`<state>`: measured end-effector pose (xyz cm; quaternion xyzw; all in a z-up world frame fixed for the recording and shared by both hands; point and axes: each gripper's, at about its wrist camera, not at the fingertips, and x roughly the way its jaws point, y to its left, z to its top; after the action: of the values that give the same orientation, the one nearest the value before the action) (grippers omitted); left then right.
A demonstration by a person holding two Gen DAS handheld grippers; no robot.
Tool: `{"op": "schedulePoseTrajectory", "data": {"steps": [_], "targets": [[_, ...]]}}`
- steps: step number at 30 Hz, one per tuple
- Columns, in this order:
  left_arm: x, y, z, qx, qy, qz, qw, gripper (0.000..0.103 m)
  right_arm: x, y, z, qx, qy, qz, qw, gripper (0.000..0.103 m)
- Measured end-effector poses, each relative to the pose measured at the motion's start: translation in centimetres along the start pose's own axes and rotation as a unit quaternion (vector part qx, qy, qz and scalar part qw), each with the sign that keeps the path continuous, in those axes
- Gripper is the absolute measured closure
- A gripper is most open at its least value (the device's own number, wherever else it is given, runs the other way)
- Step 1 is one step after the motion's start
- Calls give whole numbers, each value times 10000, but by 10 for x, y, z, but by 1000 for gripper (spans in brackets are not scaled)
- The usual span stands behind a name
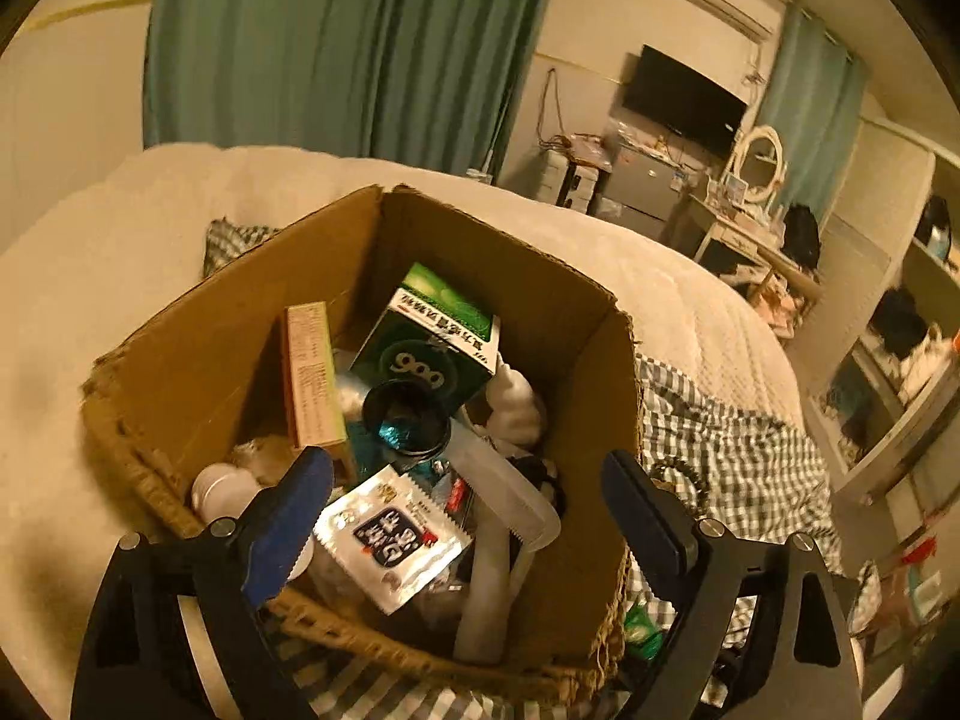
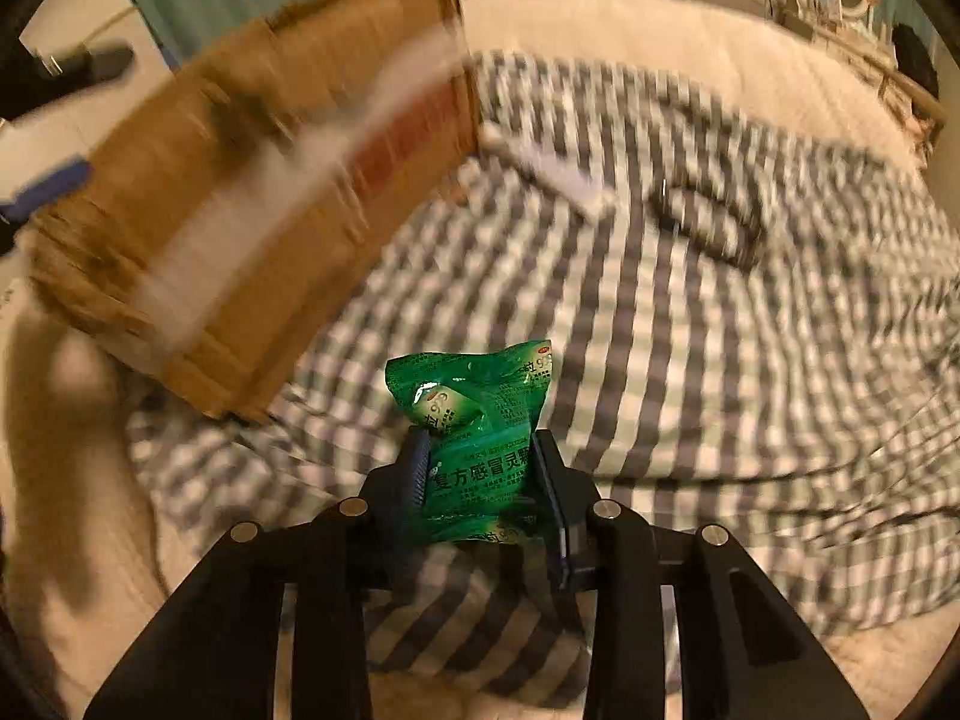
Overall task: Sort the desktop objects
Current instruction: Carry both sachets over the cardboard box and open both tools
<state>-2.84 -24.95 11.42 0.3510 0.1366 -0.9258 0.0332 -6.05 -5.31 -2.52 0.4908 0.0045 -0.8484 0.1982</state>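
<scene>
A cardboard box [image 1: 540, 312] stands on the bed, packed with a green carton [image 1: 432, 336], an orange carton [image 1: 312, 378], a dark cup [image 1: 408, 420], a silver sachet [image 1: 390, 540] and white bottles. My left gripper [image 1: 462, 516] hangs open just above the box's near rim, nothing between its blue pads. In the right wrist view my right gripper [image 2: 483, 474] is shut on a green medicine packet [image 2: 480, 426], held above the checked blanket [image 2: 690, 330]. The box [image 2: 240, 210] appears blurred to the upper left of it.
The box sits on a cream mattress [image 1: 90, 300], partly on the grey checked blanket [image 1: 720, 438]. A white strip [image 2: 552, 171] and a dark object [image 2: 708, 222] lie on the blanket. Green curtains [image 1: 336, 48], a TV [image 1: 684, 96] and cluttered shelves [image 1: 900, 360] stand beyond the bed.
</scene>
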Motion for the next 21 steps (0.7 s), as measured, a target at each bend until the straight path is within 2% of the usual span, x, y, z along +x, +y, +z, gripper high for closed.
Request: {"op": "schedulePoseTrajectory", "data": {"steps": [4, 7, 12, 13, 14, 15, 16, 17, 20, 21], "targets": [[-17, 9, 6, -107, -160, 184, 9996, 10, -55, 14, 23, -74, -649, 158, 9977, 70], [-30, 13, 9, -110, -251, 412, 9988, 10, -104, 42, 52, -285, -1292, 412, 9903, 70], [-45, 21, 6, -234, -308, 616, 9974, 10, -150, 90, 99, -439, -1803, 979, 9777, 67], [-47, 22, 5, -267, -308, 653, 9970, 9, -150, 100, 108, -469, -1828, 1029, 9766, 63], [-48, 23, 4, -308, -287, 690, 9967, 9, -149, 109, 116, -448, -1894, 970, 9761, 40], [-49, 24, 2, -337, -242, 713, 9966, 9, -149, 115, 124, -358, -1951, 778, 9770, 26], [-50, 24, 1, -332, -191, 707, 9968, 9, -150, 117, 127, -261, -2033, 562, 9772, 18], [-51, 22, -1, -281, -137, 724, 9969, 9, -154, 116, 128, -139, -2122, 353, 9765, 18], [-59, 11, -7, -23, -205, 849, 9962, 6, -172, 98, 115, 14, -2376, 611, 9694, 18], [-61, 8, -9, 60, -242, 875, 9958, 5, -178, 88, 108, 46, -2407, 539, 9691, 18]]}}
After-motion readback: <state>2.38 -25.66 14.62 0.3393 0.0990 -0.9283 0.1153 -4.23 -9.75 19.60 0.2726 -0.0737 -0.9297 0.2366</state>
